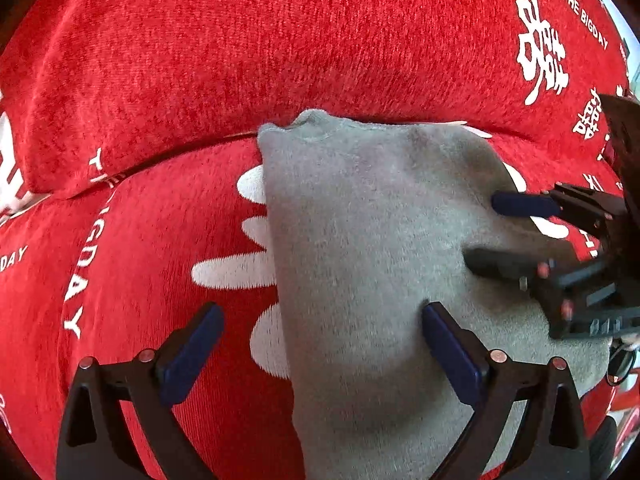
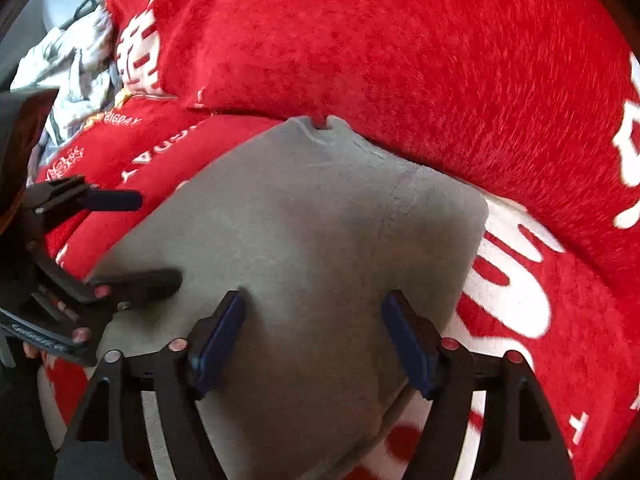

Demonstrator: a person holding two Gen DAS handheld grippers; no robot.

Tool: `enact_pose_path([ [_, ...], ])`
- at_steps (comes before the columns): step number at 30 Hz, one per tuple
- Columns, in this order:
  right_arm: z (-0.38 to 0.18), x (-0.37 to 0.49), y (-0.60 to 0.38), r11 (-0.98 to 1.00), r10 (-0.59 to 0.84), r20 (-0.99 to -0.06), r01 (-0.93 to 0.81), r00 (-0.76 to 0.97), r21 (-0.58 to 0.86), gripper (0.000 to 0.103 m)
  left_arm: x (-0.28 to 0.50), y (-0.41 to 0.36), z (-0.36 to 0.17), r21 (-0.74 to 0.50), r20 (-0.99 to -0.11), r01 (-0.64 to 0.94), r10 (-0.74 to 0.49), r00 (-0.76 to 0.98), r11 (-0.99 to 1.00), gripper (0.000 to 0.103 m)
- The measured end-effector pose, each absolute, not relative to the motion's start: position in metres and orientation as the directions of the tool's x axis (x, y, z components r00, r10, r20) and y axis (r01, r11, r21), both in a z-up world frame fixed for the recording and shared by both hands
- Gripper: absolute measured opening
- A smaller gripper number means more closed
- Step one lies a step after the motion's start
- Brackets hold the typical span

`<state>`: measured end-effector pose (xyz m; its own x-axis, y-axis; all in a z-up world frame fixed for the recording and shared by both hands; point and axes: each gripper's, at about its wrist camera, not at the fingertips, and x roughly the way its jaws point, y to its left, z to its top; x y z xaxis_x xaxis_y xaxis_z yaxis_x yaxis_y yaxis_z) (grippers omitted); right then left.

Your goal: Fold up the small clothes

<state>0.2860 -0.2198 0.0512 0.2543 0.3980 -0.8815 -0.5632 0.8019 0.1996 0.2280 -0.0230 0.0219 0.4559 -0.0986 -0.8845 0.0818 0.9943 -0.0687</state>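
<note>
While both feeds run, I see the grey garment (image 1: 372, 248) lying flat on the red cover (image 1: 160, 80), filling the centre and lower right of the left view. My left gripper (image 1: 322, 354) stands wide open, one finger over the cloth's left edge, gripping nothing. My right gripper (image 2: 314, 340) is also spread, empty, above the cloth. Crumpled pale laundry (image 2: 72, 68) sits upper left of the right view.

Two matching black handheld grippers with blue finger pads.
The left gripper (image 1: 322, 354) and right gripper (image 2: 316, 340) share angular black frames, dark blue pads (image 2: 218, 344), copper-coloured round screw heads (image 1: 499, 356) at the joints.
</note>
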Motion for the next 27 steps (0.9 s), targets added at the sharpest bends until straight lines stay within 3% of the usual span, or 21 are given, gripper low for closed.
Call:
enact_pose_path([
  [4,0.067,0.289,-0.22,0.81,0.385,-0.866,-0.567,0.319,0.152,0.075,0.237,-0.018,0.037,-0.036,-0.867,0.099,-0.081,0.492,0.994,0.1],
  [7,0.076,0.292,-0.216,0.799,0.375,-0.862,-0.591,0.341,0.113,0.075,0.254,0.003,0.046,-0.08,-0.851,0.038,-0.088,0.517,0.996,0.1],
  [10,0.081,0.299,-0.21,0.783,0.403,-0.851,-0.609,0.336,0.131,0.075,0.281,0.018,0.036,-0.065,-0.879,-0.057,-0.031,0.476,0.996,0.1],
  [15,0.057,0.316,-0.186,0.747,0.387,-0.876,-0.654,0.287,0.116,0.075,0.321,0.015,0.001,-0.009,-0.918,-0.061,0.016,0.396,0.998,0.1],
  [18,0.031,0.338,-0.193,0.792,0.32,-0.909,-0.602,0.267,0.103,0.075,0.33,0.018,-0.015,-0.039,-0.923,-0.08,-0.006,0.384,0.996,0.103],
  [21,0.031,0.346,-0.202,0.814,0.361,-0.892,-0.559,0.271,0.16,0.075,0.338,0.028,-0.018,-0.098,-0.934,-0.088,-0.061,0.352,0.991,0.103],
  [25,0.046,0.33,-0.199,0.823,0.309,-0.891,-0.564,0.332,0.075,0.075,0.321,0.042,0.003,-0.088,-0.917,-0.119,-0.034,0.398,0.989,0.103],
  [27,0.064,0.318,-0.2,0.822,0.321,-0.877,-0.566,0.357,0.07,0.076,0.305,0.042,0.016,-0.151,-0.899,-0.092,-0.098,0.428,0.984,0.103],
])
